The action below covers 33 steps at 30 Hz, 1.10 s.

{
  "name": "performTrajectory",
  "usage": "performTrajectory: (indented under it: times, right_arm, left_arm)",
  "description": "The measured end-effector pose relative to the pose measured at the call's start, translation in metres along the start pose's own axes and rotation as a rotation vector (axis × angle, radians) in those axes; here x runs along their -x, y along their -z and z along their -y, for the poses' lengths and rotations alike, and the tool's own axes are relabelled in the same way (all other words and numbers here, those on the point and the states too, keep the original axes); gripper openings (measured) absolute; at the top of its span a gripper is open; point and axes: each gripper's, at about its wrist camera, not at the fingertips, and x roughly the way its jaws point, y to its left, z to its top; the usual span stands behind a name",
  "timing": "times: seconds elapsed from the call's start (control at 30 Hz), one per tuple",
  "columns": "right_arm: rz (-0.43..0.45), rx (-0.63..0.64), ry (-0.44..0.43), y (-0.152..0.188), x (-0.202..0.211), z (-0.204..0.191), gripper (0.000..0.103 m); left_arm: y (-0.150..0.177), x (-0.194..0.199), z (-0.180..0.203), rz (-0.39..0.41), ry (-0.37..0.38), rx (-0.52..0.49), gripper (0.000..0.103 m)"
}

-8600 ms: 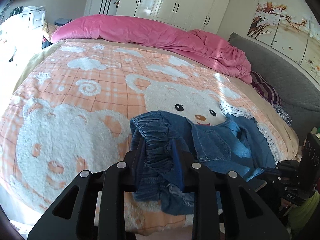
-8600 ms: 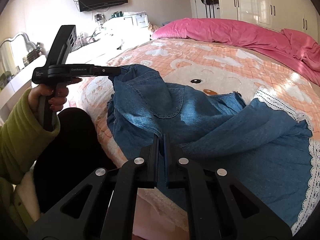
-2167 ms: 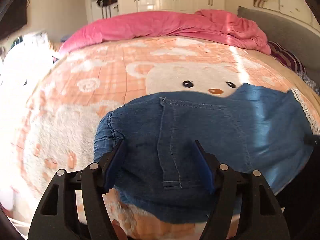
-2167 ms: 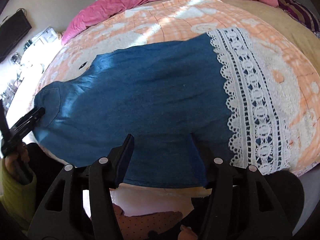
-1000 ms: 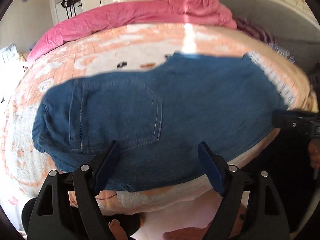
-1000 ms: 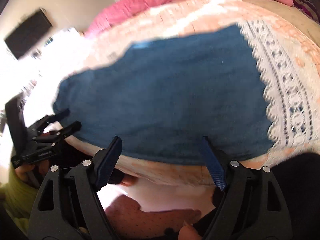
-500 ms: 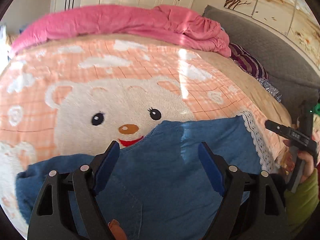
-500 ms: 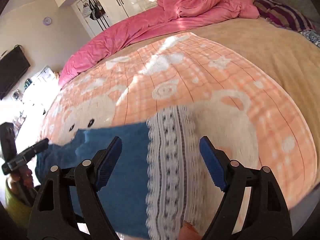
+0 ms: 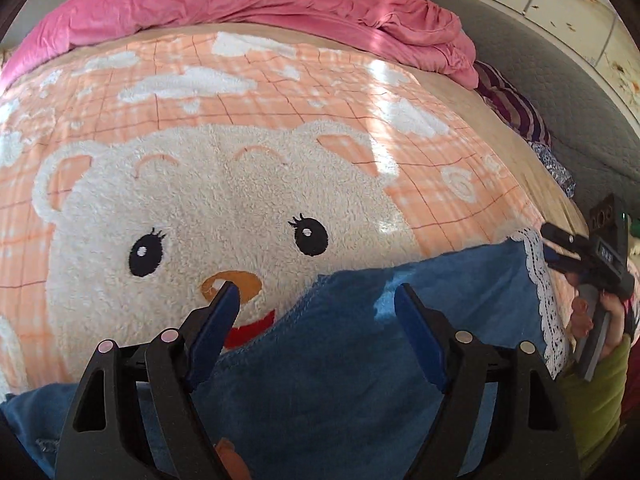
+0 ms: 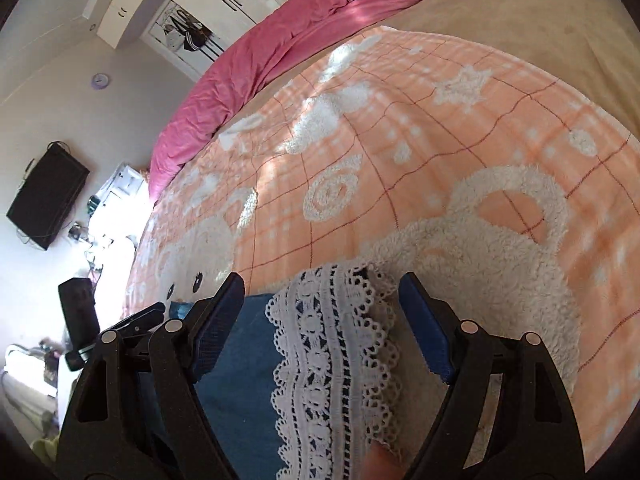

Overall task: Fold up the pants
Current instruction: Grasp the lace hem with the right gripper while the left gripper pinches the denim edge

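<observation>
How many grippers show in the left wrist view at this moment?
2. The left gripper fills the bottom of the view, jaws open over the blue pants. The right gripper is at the right edge by the lace hem, held in a hand.

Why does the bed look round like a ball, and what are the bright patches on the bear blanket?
In the left wrist view the wide lens bulges the bear blanket into a dome, and sunlight stripes it near the pink duvet. In the right wrist view the room tilts, the window side at left is washed out white, and the lace hem of the pants looks sharp.
</observation>
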Motion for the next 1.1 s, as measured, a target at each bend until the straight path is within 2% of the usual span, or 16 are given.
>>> performTrajectory:
  times: [0.13, 0.2, 0.23, 0.33, 0.37, 0.4, 0.43, 0.57, 0.6, 0.67, 0.73, 0.77, 0.87, 0.97, 1.1]
  right_arm:
    - [-0.045, -0.024, -0.031, 0.003, -0.015, 0.01, 0.071]
    - [-0.055, -0.056, -0.095, 0.003, -0.019, 0.011, 0.059]
    - [-0.062, -0.07, -0.114, 0.003, -0.021, 0.011, 0.056]
    - [-0.073, -0.048, -0.106, 0.008, -0.027, 0.006, 0.045]
    - [-0.066, -0.049, -0.103, 0.009, -0.025, 0.005, 0.031]
    - [-0.066, -0.058, -0.13, 0.01, -0.024, 0.006, 0.023]
    - [-0.062, -0.069, -0.167, 0.011, -0.022, 0.007, 0.02]
    - [-0.038, 0.008, -0.146, 0.012, -0.013, -0.005, 0.017]
    - [-0.032, 0.029, -0.131, 0.012, -0.011, -0.009, 0.017]
    - [-0.026, 0.073, -0.096, 0.013, -0.01, -0.017, 0.017]
    - [-0.022, 0.096, -0.077, 0.013, -0.01, -0.021, 0.017]
    - [-0.02, 0.097, -0.074, 0.013, -0.009, -0.021, 0.017]
    - [-0.015, 0.108, -0.038, 0.012, -0.009, -0.021, 0.017]
    - [-0.016, 0.116, -0.029, 0.013, -0.009, -0.022, 0.017]
    - [0.022, 0.148, -0.031, 0.011, -0.004, -0.028, 0.016]
  left_arm:
    - [0.0, -0.013, -0.005, -0.026, 0.064, 0.06, 0.075]
    - [0.002, -0.019, -0.006, -0.05, 0.102, 0.097, 0.075]
    - [0.002, -0.022, -0.005, -0.058, 0.103, 0.1, 0.075]
    - [0.004, -0.026, -0.001, -0.054, 0.092, 0.088, 0.075]
    - [0.004, -0.027, 0.001, -0.056, 0.105, 0.091, 0.075]
    - [0.004, -0.028, 0.002, -0.06, 0.117, 0.094, 0.075]
    - [0.005, -0.027, 0.002, -0.063, 0.126, 0.099, 0.075]
    - [0.005, -0.027, -0.005, -0.081, 0.258, 0.182, 0.068]
    - [0.005, -0.027, -0.005, -0.085, 0.253, 0.18, 0.066]
    - [0.006, -0.031, -0.002, -0.085, 0.217, 0.162, 0.055]
    - [0.006, -0.034, 0.0, -0.088, 0.204, 0.146, 0.051]
    - [0.006, -0.034, 0.0, -0.088, 0.203, 0.137, 0.04]
    - [0.004, -0.036, 0.0, -0.09, 0.192, 0.131, 0.019]
    - [0.004, -0.034, 0.003, -0.07, 0.158, 0.087, 0.012]
    - [0.005, -0.023, 0.022, 0.0, 0.076, -0.053, 0.007]
